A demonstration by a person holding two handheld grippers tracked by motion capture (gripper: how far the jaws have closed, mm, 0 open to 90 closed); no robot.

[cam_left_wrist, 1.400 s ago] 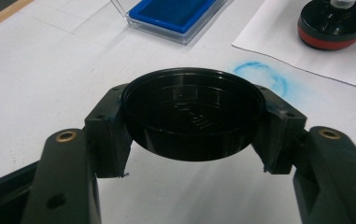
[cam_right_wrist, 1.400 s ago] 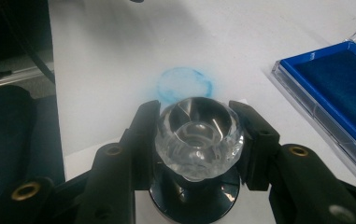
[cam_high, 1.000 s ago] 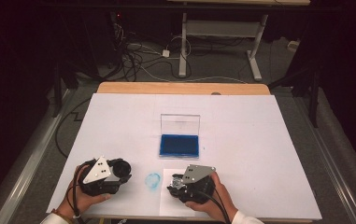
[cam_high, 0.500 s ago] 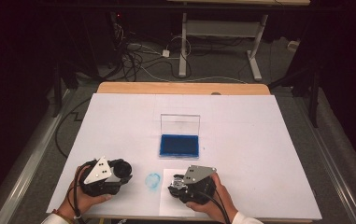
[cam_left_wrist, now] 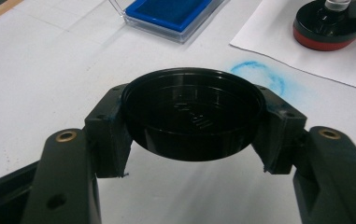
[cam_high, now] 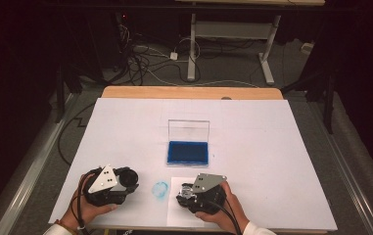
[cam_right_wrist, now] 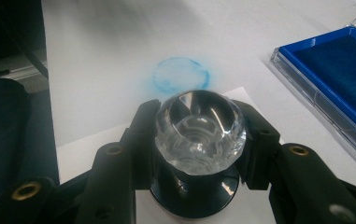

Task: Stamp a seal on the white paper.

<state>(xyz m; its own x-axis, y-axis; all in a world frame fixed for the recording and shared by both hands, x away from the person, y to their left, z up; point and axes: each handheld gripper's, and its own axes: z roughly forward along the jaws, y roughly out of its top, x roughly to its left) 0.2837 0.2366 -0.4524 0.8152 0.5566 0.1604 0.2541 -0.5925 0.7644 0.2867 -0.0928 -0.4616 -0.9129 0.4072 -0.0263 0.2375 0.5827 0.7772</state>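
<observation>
My left gripper (cam_left_wrist: 193, 128) is shut on a round black cap (cam_left_wrist: 193, 112), held open side up just above the table; in the high view this gripper (cam_high: 127, 180) is at the front left. My right gripper (cam_right_wrist: 199, 135) is shut on a round stamp with a clear faceted knob (cam_right_wrist: 199, 129). Its black, red-ringed base (cam_left_wrist: 330, 25) sits on a white paper sheet (cam_high: 174, 208). In the high view the right gripper (cam_high: 188, 192) is at the front centre. A blue ink pad (cam_high: 188, 152) lies farther back with its clear lid (cam_high: 188, 129) standing up.
A smudged blue ring print (cam_high: 160, 190) marks the white table cover (cam_high: 272, 147) between the two grippers. It also appears as the ring print (cam_right_wrist: 181, 74) ahead of the stamp. Cables and a desk frame are on the floor beyond the far edge.
</observation>
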